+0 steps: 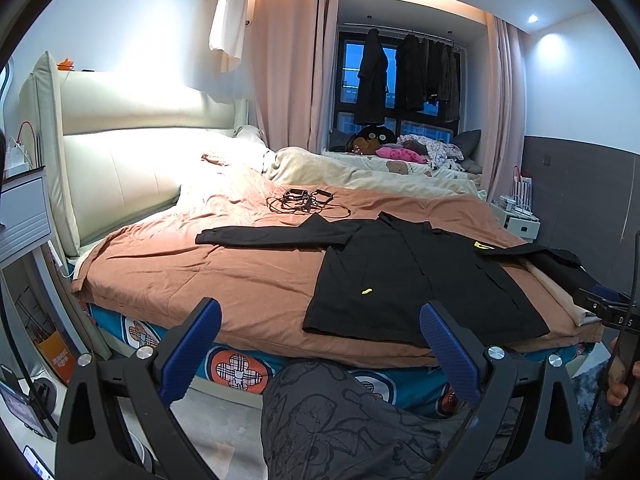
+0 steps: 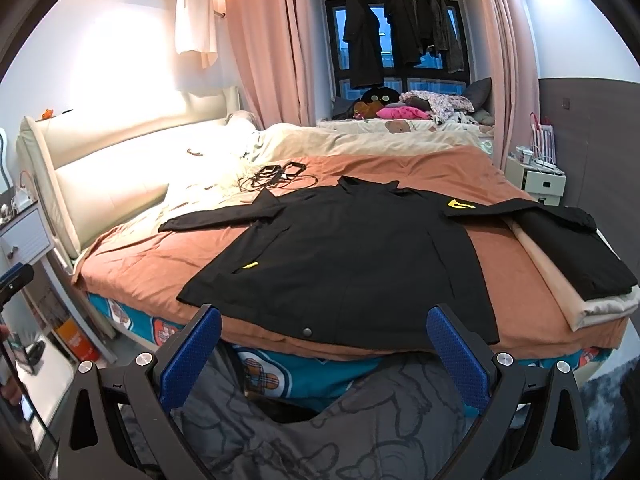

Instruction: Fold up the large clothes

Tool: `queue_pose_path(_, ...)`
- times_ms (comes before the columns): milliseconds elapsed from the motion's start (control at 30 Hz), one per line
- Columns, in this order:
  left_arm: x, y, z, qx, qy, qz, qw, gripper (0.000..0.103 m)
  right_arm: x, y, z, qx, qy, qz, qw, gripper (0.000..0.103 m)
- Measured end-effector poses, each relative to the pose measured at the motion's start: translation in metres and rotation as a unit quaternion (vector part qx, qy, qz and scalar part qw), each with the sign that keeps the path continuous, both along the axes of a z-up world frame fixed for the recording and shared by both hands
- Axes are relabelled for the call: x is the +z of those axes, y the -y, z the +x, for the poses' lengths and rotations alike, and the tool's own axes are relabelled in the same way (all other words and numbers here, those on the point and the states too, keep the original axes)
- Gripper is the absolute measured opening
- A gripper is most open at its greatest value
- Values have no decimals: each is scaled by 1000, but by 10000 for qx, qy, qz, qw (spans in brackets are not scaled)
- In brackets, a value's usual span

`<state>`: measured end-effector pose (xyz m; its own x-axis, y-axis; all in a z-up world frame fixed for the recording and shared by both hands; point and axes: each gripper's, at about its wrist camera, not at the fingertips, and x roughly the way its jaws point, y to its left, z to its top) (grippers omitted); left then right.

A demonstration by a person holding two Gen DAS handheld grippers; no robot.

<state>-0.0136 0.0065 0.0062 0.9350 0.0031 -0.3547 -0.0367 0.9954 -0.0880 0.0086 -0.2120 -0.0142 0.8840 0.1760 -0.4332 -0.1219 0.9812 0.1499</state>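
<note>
A large black jacket (image 1: 416,276) (image 2: 352,256) lies spread flat, front up, on the brown bedspread (image 1: 208,264) (image 2: 152,256), both sleeves stretched out sideways and its hem at the near bed edge. Small yellow marks show on its chest and pocket. My left gripper (image 1: 320,336) is open, held before the bed edge, left of the hem and apart from it. My right gripper (image 2: 324,340) is open too, just short of the hem's middle, with nothing between its blue pads (image 2: 456,352).
A folded black garment (image 2: 568,256) rests on beige folded cloth at the bed's right corner. Cables and small black devices (image 1: 304,200) lie behind the jacket. A person's patterned grey trouser knee (image 1: 340,420) is below the grippers. Nightstands flank the bed; clothes hang at the window.
</note>
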Motion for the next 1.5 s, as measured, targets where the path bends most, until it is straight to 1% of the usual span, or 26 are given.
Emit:
queue_pose_path(567, 1, 3, 1, -3, 12, 5, 10000, 102, 1, -2, 0, -21, 45, 49, 10000, 103)
queue_pose_path(800, 5, 3, -1, -105, 30, -42, 9999, 102, 0, 0, 1, -2, 51, 129, 9999, 103)
queue_pose_path(1067, 9, 1, 0, -88, 44, -59, 9999, 102, -1, 0, 6, 31, 17, 219, 9998, 103)
queue_pose_path(1167, 6, 0, 0, -59, 52, -62, 9999, 102, 1, 0, 10, 48, 29, 264, 9996, 103)
queue_pose_path(1333, 0, -5, 15, 17, -60, -109, 9999, 102, 3, 3, 19, 53, 56, 194, 9998, 103)
queue_pose_path(1500, -4, -8, 37, 161, -108, -12, 9998, 102, 4, -2, 38, 193, 103, 228, 9995, 103)
